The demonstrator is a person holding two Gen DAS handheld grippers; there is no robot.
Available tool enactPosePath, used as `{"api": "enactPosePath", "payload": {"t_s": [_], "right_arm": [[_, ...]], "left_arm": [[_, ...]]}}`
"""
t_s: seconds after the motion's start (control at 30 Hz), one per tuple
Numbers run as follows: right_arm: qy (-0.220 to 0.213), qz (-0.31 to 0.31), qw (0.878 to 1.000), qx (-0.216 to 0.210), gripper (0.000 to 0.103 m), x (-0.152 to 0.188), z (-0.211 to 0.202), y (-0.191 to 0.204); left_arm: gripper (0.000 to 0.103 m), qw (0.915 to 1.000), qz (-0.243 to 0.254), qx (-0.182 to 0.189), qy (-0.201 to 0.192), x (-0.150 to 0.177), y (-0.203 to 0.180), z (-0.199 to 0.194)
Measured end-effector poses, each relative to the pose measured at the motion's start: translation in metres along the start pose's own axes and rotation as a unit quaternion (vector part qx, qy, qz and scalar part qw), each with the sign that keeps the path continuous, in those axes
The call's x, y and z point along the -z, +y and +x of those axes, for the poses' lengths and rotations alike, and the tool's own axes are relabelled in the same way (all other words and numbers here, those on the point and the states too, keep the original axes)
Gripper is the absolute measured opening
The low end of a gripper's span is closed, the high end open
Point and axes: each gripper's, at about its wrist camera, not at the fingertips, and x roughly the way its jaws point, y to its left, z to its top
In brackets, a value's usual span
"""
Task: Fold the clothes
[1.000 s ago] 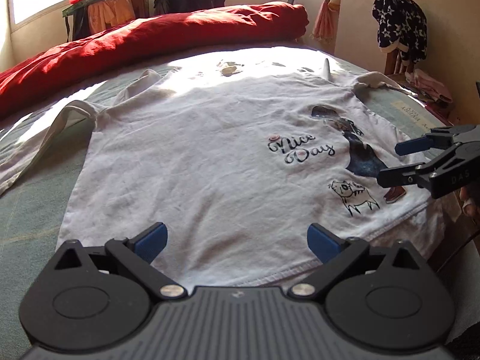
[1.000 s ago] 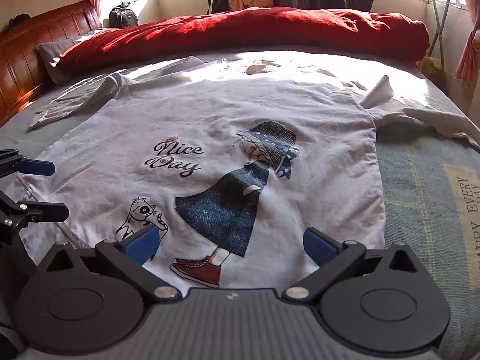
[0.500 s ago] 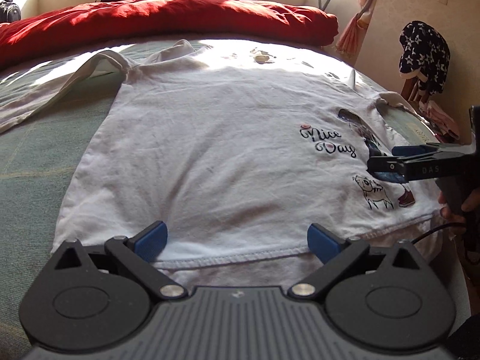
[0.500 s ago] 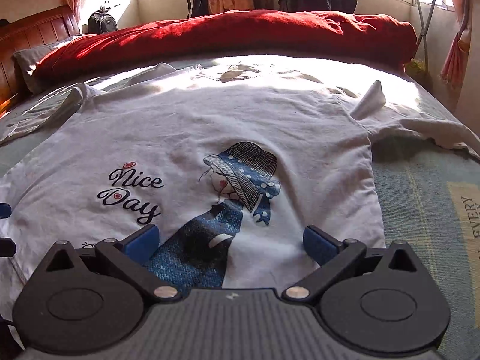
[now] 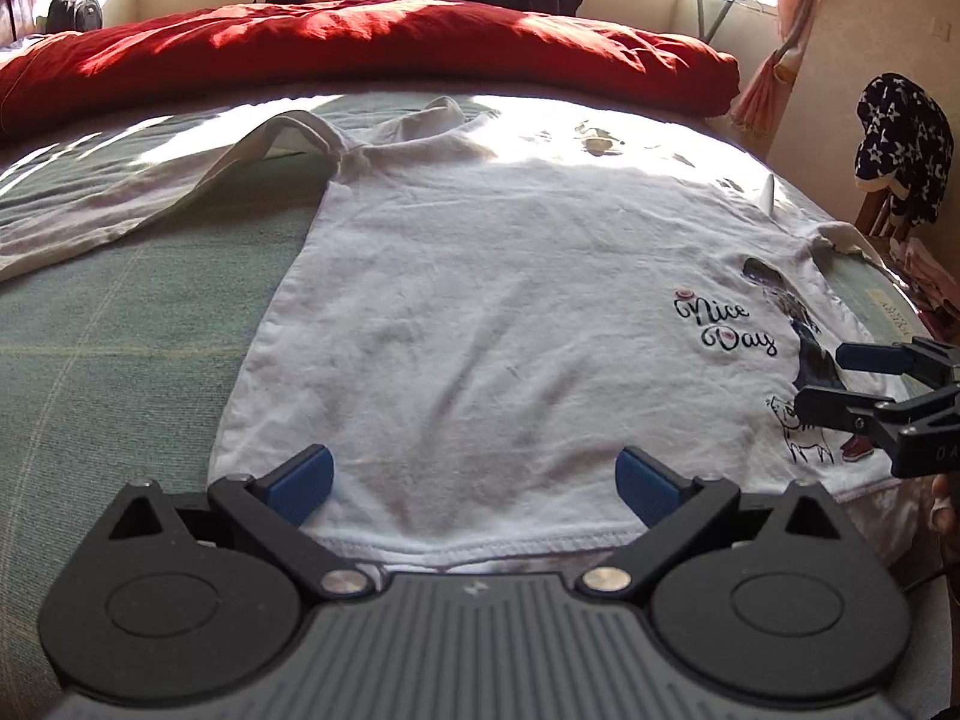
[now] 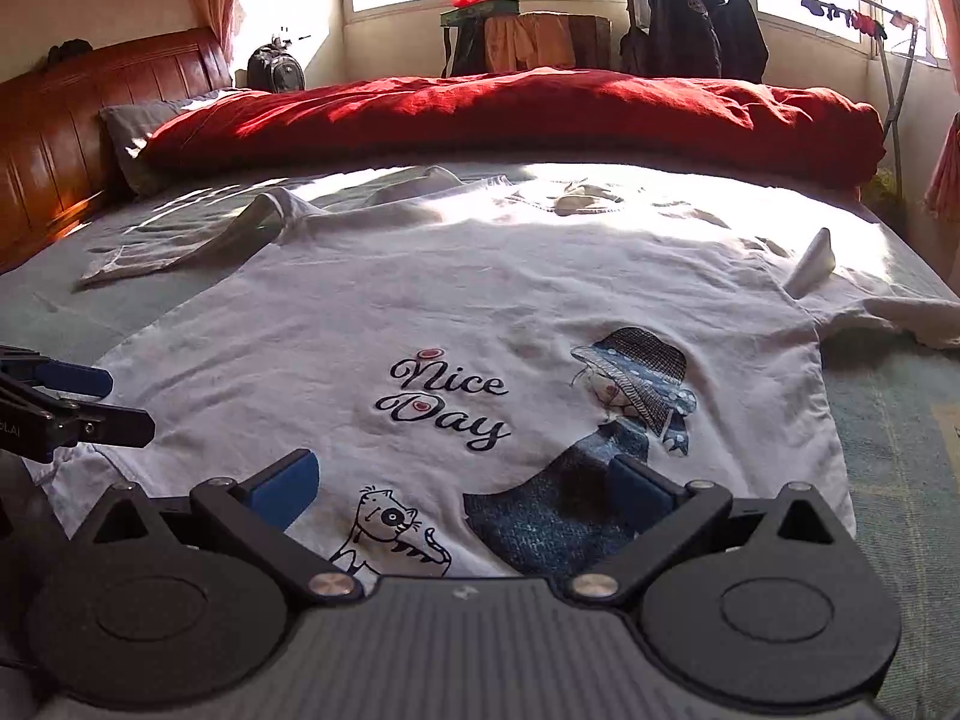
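While both pairs of tongs stand wide with nothing between their blue pads, each hangs low at the near hem of the white shirt [image 5: 480, 312]. The left tongs [image 5: 474, 474] sit over the hem's left half, close to the shirt's left side edge; the right tongs [image 6: 462, 480] sit over the printed half, with the cat drawing [image 6: 384, 528] and the blue skirt of the girl figure [image 6: 552, 510] showing between their fingers. In the left wrist view the right tongs show from the side at the far right, jaws parted above the print; in the right wrist view the left tongs show likewise at the far left edge.

From the tongs the shirt runs straight away: hem nearest, collar farthest, so its long axis points ahead along the fingers of both. Neither hand is clearly nearer; each covers its own half of the hem. Any grasp of the hem would be a short drop forward, judging by how the fabric edge lies just at the finger roots.

The shirt lies spread face up on the bed [image 5: 120, 330], over a green checked sheet. It is flat but lightly rumpled, with no fold across the body. The words "Nice Day" [image 6: 447, 399] sit beside the hatted girl. One long sleeve [image 5: 156, 204] trails out to the left; the other sleeve [image 6: 900, 312] lies bunched at the right. Beyond the collar a red quilt [image 6: 510, 114] is heaped across the bed, with sun falling bright on the shirt's far part.
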Motion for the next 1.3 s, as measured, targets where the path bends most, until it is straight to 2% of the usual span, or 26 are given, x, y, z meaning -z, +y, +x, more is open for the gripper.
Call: {"api": "enactPosePath", "payload": {"t_s": [0.07, 0.17, 0.23, 0.33, 0.4, 0.47, 0.53, 0.77, 0.97, 1.1, 1.3], "right_arm": [[0.032, 0.014, 0.999, -0.009, 0.103, 0.011, 0.009, 0.002], [0.016, -0.012, 1.000, 0.000, 0.103, 0.031, 0.004, 0.006], [0.019, -0.007, 1.000, -0.001, 0.103, 0.033, 0.002, 0.005], [0.029, 0.001, 1.000, -0.004, 0.103, 0.030, 0.004, 0.003], [0.028, 0.000, 1.000, -0.001, 0.103, 0.031, 0.005, 0.004], [0.023, -0.005, 1.000, 0.003, 0.103, 0.033, 0.004, 0.006], [0.022, -0.006, 1.000, 0.004, 0.103, 0.034, 0.003, 0.005], [0.021, -0.011, 1.000, 0.000, 0.103, 0.034, 0.004, 0.004], [-0.001, -0.012, 1.000, 0.004, 0.103, 0.041, -0.001, 0.003], [-0.014, 0.007, 1.000, 0.005, 0.103, 0.043, -0.015, -0.007], [-0.034, 0.035, 0.999, 0.005, 0.103, 0.046, -0.036, -0.022]], "left_arm": [[0.100, 0.9999, 0.008, 0.001, -0.009, 0.017, 0.001, -0.011], [0.101, 1.0000, 0.003, 0.005, -0.004, 0.031, 0.005, -0.029], [0.101, 1.0000, 0.002, 0.006, -0.002, 0.030, 0.008, -0.038], [0.101, 0.9997, 0.006, 0.006, -0.023, 0.018, 0.010, -0.044], [0.101, 0.9996, 0.004, 0.015, -0.025, 0.010, 0.009, -0.039], [0.101, 0.9998, 0.002, 0.017, -0.010, 0.005, 0.009, -0.026], [0.101, 1.0000, -0.007, 0.003, 0.003, 0.006, 0.011, -0.017], [0.101, 0.9980, -0.032, -0.055, 0.008, 0.012, 0.017, -0.023], [0.101, 0.9997, 0.010, -0.012, -0.017, 0.002, -0.010, -0.021], [0.101, 0.9991, 0.024, -0.031, 0.015, 0.013, -0.017, -0.003], [0.102, 0.9991, 0.033, -0.026, 0.011, 0.021, -0.013, -0.009]]}}
